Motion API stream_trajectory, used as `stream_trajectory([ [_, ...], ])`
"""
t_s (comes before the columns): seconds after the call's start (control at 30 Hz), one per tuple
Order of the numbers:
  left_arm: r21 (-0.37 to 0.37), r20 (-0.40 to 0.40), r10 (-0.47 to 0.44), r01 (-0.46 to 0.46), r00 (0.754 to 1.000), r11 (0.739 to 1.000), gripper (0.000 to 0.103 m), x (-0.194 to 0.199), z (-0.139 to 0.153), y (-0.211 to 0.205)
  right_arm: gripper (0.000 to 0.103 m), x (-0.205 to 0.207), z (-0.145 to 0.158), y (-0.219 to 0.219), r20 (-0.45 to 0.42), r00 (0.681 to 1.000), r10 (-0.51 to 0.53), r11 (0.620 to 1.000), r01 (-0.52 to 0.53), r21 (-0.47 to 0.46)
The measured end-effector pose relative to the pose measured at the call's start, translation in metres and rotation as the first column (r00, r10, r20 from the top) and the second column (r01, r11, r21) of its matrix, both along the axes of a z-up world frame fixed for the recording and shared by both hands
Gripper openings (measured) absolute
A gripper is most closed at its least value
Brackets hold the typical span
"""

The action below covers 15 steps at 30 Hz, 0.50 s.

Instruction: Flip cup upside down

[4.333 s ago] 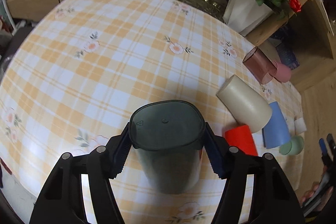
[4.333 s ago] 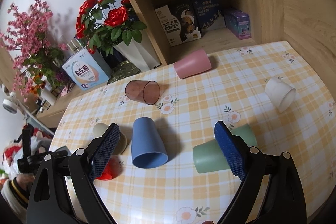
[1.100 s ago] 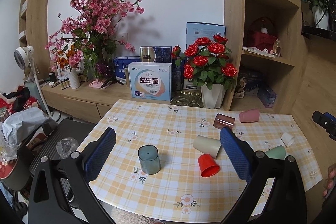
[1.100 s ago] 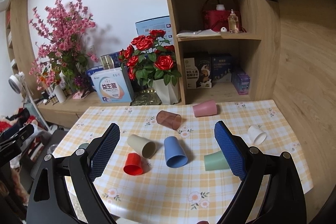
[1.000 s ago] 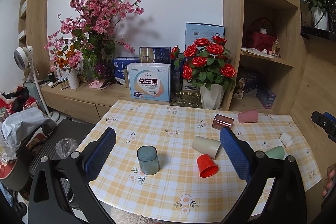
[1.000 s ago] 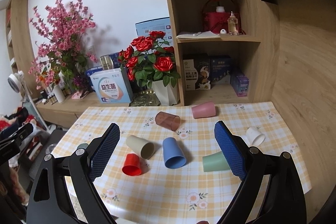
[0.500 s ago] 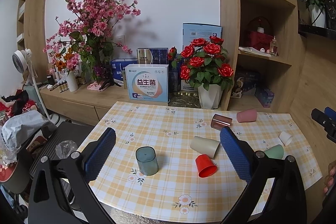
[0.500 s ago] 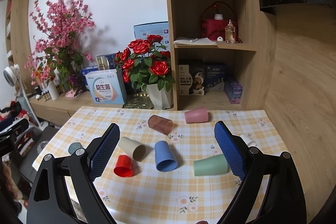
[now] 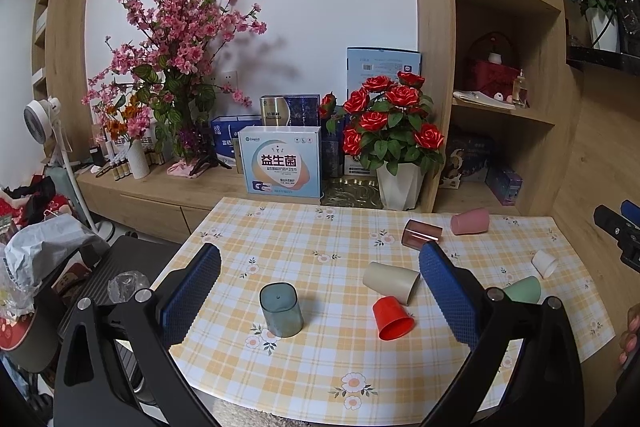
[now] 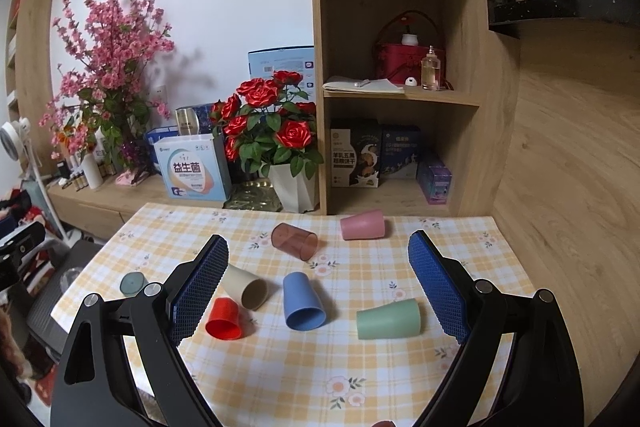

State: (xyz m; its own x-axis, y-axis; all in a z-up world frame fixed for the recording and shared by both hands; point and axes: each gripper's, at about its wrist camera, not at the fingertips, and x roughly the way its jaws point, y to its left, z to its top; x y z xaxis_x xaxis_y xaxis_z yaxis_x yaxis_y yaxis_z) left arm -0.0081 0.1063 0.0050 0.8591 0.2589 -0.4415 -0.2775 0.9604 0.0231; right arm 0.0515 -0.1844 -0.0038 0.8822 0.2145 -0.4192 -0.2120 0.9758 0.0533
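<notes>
A dark teal cup (image 9: 281, 309) stands upside down on the checked table (image 9: 304, 251), at its left; it also shows in the right wrist view (image 10: 132, 283). My left gripper (image 9: 320, 291) is open and empty, held back from and above the table. My right gripper (image 10: 318, 287) is open and empty, also well back. Other cups lie on their sides: red (image 9: 393, 318), cream (image 9: 390, 281), brown clear (image 9: 421, 234), pink (image 9: 470, 221), green (image 10: 389, 319), white (image 9: 544, 263). A blue cup (image 10: 303, 301) stands upside down.
A white pot of red roses (image 9: 394, 147) and a boxed product (image 9: 280, 167) stand on the wooden sideboard behind the table. Wooden shelves (image 10: 400, 99) rise at the back right. A dark chair (image 9: 120, 267) and bags are left of the table.
4.3 s ago my left gripper held the teal cup upside down on the table. It has let go and both grippers have pulled far back. In the last second both drifted slightly.
</notes>
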Motion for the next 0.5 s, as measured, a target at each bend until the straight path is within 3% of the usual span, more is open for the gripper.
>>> stream_trajectory([
  [0.5, 0.004, 0.006, -0.004, 0.004, 1.000, 1.000, 0.097, -0.0015, 0.0034, -0.0019, 0.088, -0.0003, 0.0011, -0.0013, 0.001, 1.000, -0.004, 1.000, 0.004, 0.004],
])
